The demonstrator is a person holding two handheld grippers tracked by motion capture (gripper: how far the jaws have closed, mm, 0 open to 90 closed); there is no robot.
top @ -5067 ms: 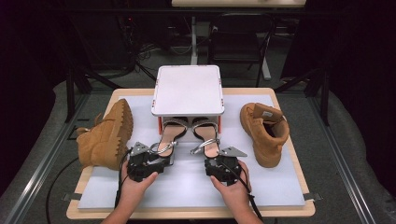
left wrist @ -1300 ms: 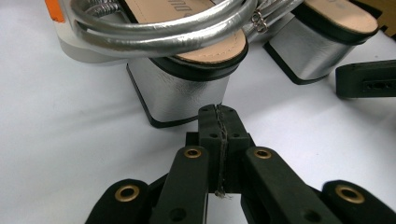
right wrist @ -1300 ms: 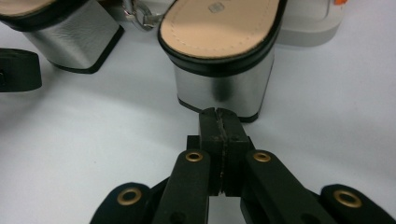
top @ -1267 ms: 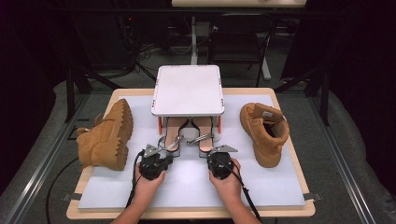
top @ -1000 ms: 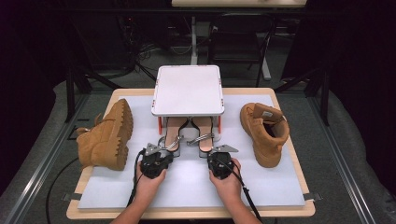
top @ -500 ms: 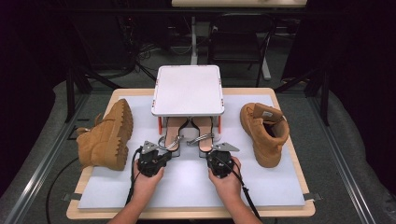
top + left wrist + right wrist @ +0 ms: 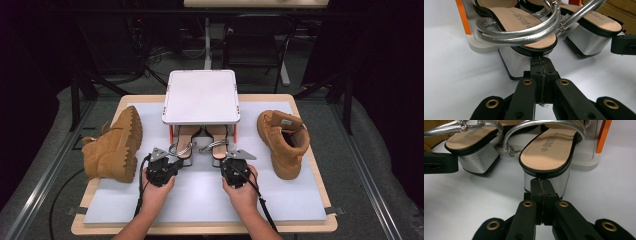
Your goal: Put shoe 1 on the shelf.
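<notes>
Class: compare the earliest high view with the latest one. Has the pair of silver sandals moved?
Yes. The silver sandals have gone farther back under the white stand, with less of them showing in front of its edge.

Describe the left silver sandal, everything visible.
The left silver sandal has a tan insole with printed lettering, a black sole edge, tubular metallic silver straps with a small buckle, and a silver block heel. It stands upright, toe tucked under the white rack, heel toward the person, beside its twin. The shut left hand-held gripper has its jaw tips against the back of the heel, pressing rather than clamping.
</notes>
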